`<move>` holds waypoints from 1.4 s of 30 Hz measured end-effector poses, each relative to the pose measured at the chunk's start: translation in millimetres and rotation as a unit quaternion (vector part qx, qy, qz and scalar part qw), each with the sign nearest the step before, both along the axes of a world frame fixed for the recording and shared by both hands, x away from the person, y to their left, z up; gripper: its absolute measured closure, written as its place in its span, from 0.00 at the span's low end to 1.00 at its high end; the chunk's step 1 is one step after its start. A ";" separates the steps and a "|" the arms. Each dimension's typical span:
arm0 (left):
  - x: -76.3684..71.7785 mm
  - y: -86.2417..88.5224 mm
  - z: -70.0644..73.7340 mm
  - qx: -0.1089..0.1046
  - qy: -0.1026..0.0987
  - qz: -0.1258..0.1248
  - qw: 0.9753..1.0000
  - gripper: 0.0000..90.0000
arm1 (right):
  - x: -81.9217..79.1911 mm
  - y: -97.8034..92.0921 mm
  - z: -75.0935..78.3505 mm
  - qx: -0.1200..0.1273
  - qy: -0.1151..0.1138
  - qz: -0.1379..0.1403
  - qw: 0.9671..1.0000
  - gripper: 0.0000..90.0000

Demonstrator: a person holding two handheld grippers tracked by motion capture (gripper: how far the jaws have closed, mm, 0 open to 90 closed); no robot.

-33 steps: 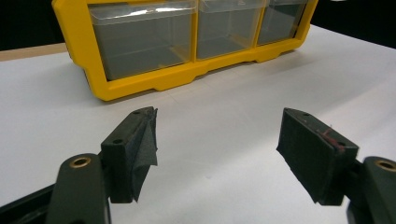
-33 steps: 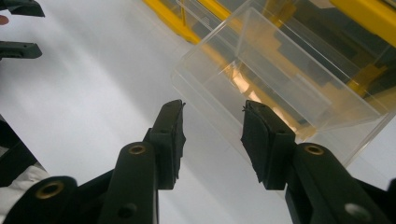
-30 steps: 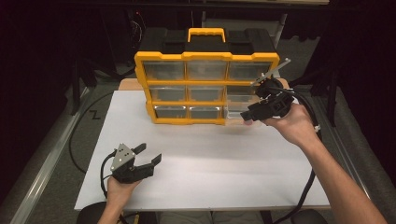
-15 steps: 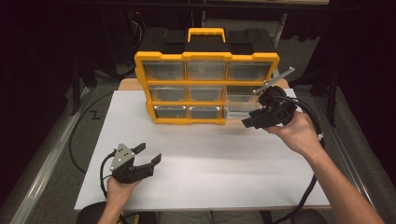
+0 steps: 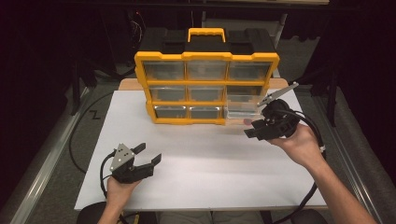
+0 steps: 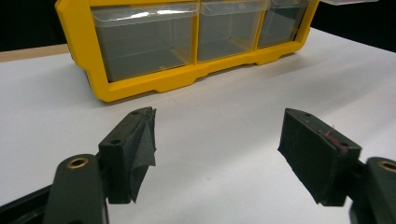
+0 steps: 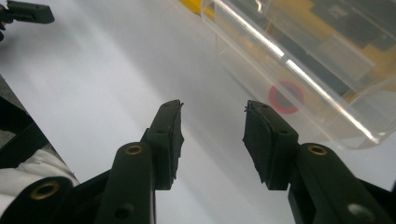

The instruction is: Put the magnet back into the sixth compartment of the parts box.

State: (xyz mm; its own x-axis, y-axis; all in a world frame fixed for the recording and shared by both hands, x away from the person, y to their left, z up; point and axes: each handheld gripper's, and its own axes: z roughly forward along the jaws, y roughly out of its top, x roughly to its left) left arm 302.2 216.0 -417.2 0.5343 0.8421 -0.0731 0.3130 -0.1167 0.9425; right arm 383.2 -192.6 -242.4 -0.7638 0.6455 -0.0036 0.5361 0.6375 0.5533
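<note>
The organiser [image 5: 206, 58] has a yellow plastic frame with a slight sheen and a matt black top; its drawers, including the pulled-out drawer [image 7: 299, 70], are clear glossy plastic catching highlights; the table [image 5: 201, 172] looks matt, smooth and white; both grippers' pads [image 6: 140, 140] look soft and matt black, faintly frayed at the edges.

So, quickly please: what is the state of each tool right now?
Left tool: open, holding nothing, above the white table.
Right tool: open, holding nothing, beside the pulled-out clear drawer.
</note>
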 end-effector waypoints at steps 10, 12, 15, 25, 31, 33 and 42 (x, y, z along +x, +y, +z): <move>0.1 0.0 0.1 0.000 0.000 0.000 1.000 0.30 | -4.5 -13.7 -20.5 0.016 0.001 -0.009 1.000 0.64; 0.1 0.0 0.1 0.001 0.000 0.000 1.000 0.30 | -5.5 -16.0 -23.1 0.020 0.000 -0.012 1.000 0.64; 0.1 0.0 0.1 0.001 0.000 -0.001 1.000 0.30 | -7.0 -20.7 -28.3 0.025 -0.002 -0.018 1.000 0.64; 0.2 -0.2 0.0 0.000 0.001 -0.001 1.000 0.30 | -11.3 -38.4 -49.1 0.045 -0.013 -0.030 0.998 0.60; 0.2 -0.1 0.1 -0.001 0.000 -0.001 1.000 0.30 | -12.7 -47.0 -64.4 0.059 -0.021 -0.042 0.997 0.60; 0.2 0.1 0.1 -0.001 -0.001 -0.001 1.000 0.30 | -12.9 -49.3 -69.3 0.064 -0.023 -0.045 0.997 0.59; 0.3 -0.1 0.0 -0.001 0.000 -0.001 1.000 0.30 | -13.6 -59.6 -89.1 0.077 -0.029 -0.066 0.994 0.59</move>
